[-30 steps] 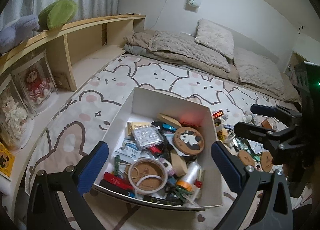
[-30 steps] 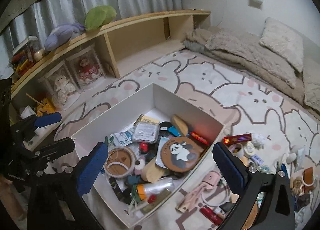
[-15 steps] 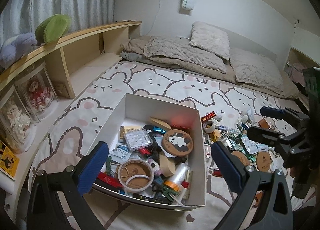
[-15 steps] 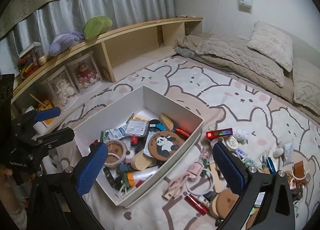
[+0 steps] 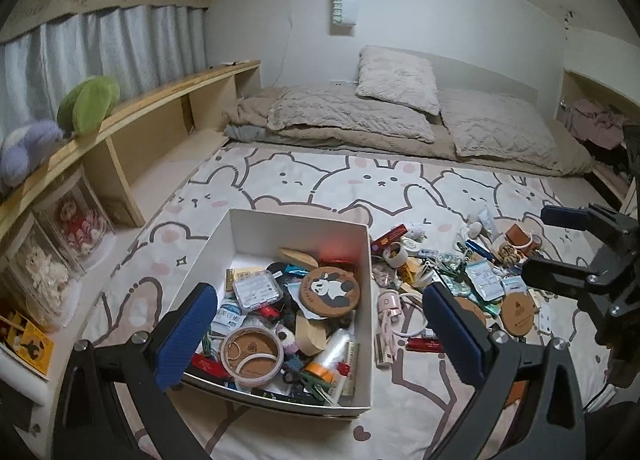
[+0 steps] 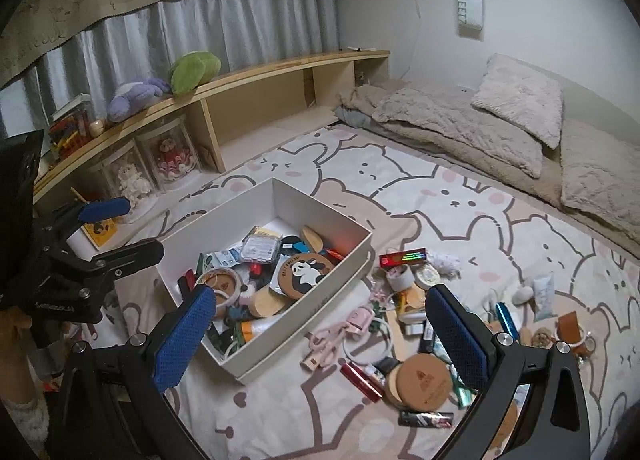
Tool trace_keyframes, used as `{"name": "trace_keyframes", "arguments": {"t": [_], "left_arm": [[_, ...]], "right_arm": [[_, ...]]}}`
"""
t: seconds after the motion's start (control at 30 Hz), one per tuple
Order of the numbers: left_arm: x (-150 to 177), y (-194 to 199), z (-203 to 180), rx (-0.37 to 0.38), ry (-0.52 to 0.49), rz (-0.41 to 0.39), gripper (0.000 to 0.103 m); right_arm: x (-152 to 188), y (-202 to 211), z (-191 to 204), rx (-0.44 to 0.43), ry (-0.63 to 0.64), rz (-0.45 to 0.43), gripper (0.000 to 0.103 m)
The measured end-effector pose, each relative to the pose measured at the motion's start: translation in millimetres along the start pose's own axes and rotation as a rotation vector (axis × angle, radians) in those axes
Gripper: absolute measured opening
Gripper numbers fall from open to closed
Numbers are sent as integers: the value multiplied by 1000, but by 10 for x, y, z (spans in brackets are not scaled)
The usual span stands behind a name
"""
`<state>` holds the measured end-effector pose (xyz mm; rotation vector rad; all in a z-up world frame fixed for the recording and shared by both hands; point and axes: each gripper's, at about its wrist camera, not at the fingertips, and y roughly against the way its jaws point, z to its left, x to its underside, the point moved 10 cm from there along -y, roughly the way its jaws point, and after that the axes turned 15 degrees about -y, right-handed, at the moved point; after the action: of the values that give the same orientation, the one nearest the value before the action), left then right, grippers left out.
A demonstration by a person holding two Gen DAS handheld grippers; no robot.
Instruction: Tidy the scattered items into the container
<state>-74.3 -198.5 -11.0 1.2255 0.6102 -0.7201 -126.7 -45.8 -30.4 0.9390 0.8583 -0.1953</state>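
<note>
both grippers have pulled up and back vs a sec ago, so more floor shows; prob btwn picks, scanning for the next item. left gripper [image 5: 320,330] hangs over the white box [image 5: 296,222], fingers spread wide, nothing held. right gripper [image 6: 320,328] same: released, empty, over the scattered items [image 6: 416,324] on the bunny rug [image 6: 460,196] just right of the box. box sits mid-rug, already well filled, panda coaster [image 6: 306,268] on top; its long axis runs from the camera side away toward the bedding [image 6: 460,128].
</note>
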Motion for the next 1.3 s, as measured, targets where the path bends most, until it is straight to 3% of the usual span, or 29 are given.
{"name": "trace_keyframes", "arguments": {"t": [0.57, 0.83, 1.3], "left_arm": [[-206, 456, -701, 12, -72, -62, 103], [-83, 469, -964, 46, -72, -66, 103], [199, 447, -983, 15, -77, -89, 103]], "right_arm": [[218, 725, -425, 13, -54, -82, 103], [460, 872, -537, 26, -58, -103, 103], [748, 918, -584, 41, -25, -135, 103]]}}
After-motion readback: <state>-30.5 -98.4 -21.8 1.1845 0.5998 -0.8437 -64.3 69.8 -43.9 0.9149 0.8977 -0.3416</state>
